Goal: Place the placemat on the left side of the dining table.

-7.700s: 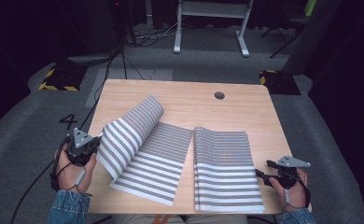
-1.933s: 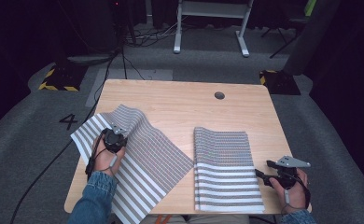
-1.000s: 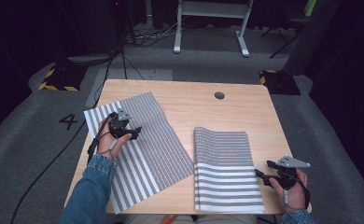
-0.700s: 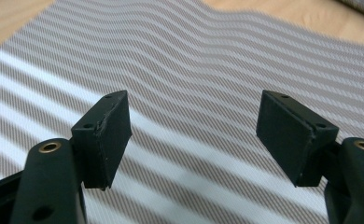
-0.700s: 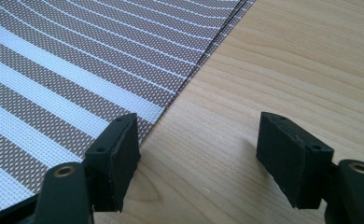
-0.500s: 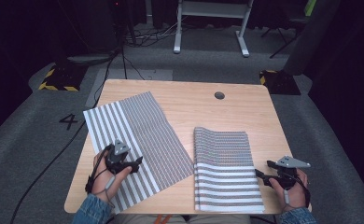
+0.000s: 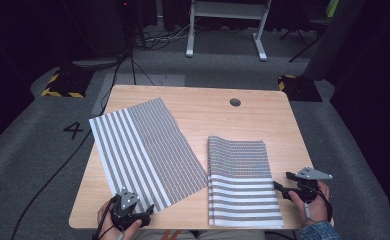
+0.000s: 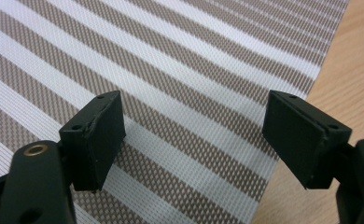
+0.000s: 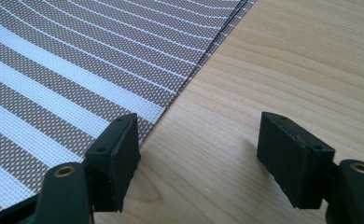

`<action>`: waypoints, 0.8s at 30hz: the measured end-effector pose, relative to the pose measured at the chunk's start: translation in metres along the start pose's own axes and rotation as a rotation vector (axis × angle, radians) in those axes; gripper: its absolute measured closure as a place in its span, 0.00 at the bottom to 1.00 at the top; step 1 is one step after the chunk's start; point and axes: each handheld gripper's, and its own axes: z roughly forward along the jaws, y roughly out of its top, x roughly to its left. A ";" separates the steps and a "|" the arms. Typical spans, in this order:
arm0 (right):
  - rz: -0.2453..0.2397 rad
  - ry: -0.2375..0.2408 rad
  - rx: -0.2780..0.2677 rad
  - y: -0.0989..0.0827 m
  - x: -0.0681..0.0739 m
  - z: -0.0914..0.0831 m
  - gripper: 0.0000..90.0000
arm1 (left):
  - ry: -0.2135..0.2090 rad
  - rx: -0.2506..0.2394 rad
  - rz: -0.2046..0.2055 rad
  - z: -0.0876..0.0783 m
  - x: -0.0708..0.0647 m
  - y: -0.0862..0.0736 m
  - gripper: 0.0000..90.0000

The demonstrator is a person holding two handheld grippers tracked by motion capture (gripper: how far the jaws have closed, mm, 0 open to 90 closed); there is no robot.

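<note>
Marking grey floor, "4" [image 7: 73, 130] (probably painted)

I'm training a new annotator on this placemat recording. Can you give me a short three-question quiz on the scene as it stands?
1. True or false: the left hand-held gripper is clamped on the flat striped mat.
2. Which mat lies doubled over: A) the flat striped mat, B) the folded striped mat?
3. What sits under the right hand-held gripper: mostly mat or mostly bare table?

Key
1. False: its jaws stand apart above the mat.
2. B.
3. Mostly bare table, beside the mat's edge.
</note>
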 end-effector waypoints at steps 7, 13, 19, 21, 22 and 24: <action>0.000 0.000 0.000 0.000 0.000 0.000 0.33 | 0.005 -0.017 0.013 0.000 0.000 -0.003 0.23; 0.000 0.000 0.002 0.000 0.000 0.000 0.33 | 0.001 -0.028 0.026 -0.002 0.005 -0.003 0.37; -0.001 0.000 0.002 0.000 0.000 0.000 0.33 | -0.008 -0.050 0.035 -0.005 0.017 -0.004 0.85; 0.000 0.000 0.000 0.000 0.000 0.000 0.33 | -0.078 -0.010 0.050 -0.009 0.029 0.001 0.92; 0.000 0.000 0.000 0.000 0.000 0.000 0.33 | -0.078 -0.010 0.050 -0.009 0.029 0.001 0.93; 0.000 0.001 0.000 0.000 0.000 0.000 0.33 | -0.131 0.010 0.133 -0.016 0.043 0.002 0.94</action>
